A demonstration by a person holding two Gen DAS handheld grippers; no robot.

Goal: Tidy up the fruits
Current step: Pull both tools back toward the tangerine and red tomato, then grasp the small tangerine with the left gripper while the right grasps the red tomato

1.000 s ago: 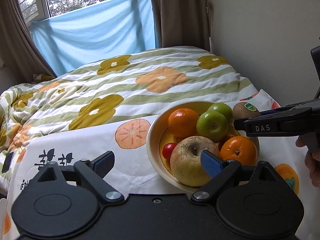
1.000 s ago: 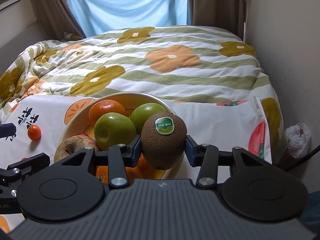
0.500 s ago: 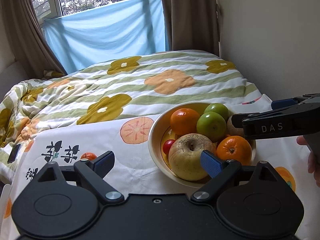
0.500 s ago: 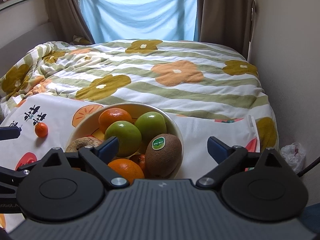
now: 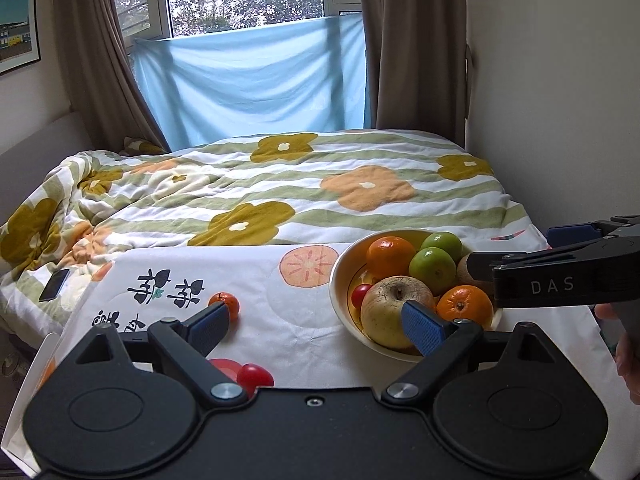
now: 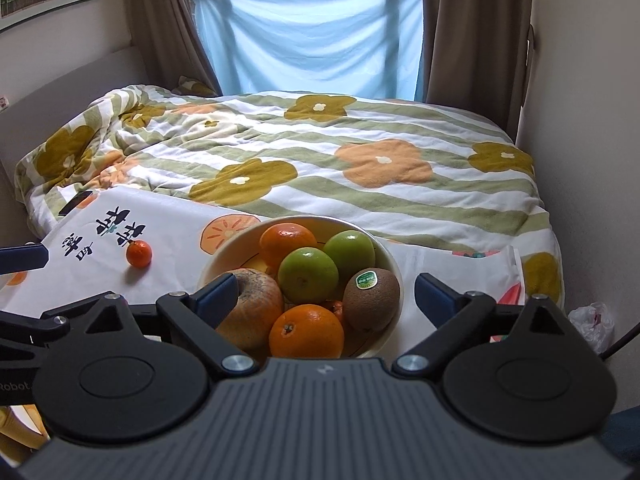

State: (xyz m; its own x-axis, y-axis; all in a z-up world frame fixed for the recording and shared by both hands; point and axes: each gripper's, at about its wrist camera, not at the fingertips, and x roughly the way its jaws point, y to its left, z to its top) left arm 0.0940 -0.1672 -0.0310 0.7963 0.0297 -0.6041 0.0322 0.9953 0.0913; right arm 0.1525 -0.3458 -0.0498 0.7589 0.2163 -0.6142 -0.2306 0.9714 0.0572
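Note:
A cream bowl (image 6: 224,256) (image 5: 340,276) on the white printed cloth holds a russet apple (image 6: 256,312), two oranges (image 6: 306,332), two green apples (image 6: 308,274) and a kiwi (image 6: 372,298) with a green sticker. A small tangerine (image 5: 225,303) (image 6: 139,254) and a red tomato (image 5: 255,376) lie loose on the cloth left of the bowl. My right gripper (image 6: 326,294) is open and empty, drawn back above the bowl's near rim. My left gripper (image 5: 316,326) is open and empty over the cloth, left of the bowl.
The cloth (image 5: 288,320) covers a table at the foot of a bed with a flowered quilt (image 6: 320,160). A phone (image 5: 55,285) lies on the quilt at the left. A wall runs along the right. A plastic bag (image 6: 592,320) lies on the floor at the right.
My right gripper opened, left the kiwi in the bowl and pulled back. My left gripper also drew back, bringing the tangerine and the tomato into view.

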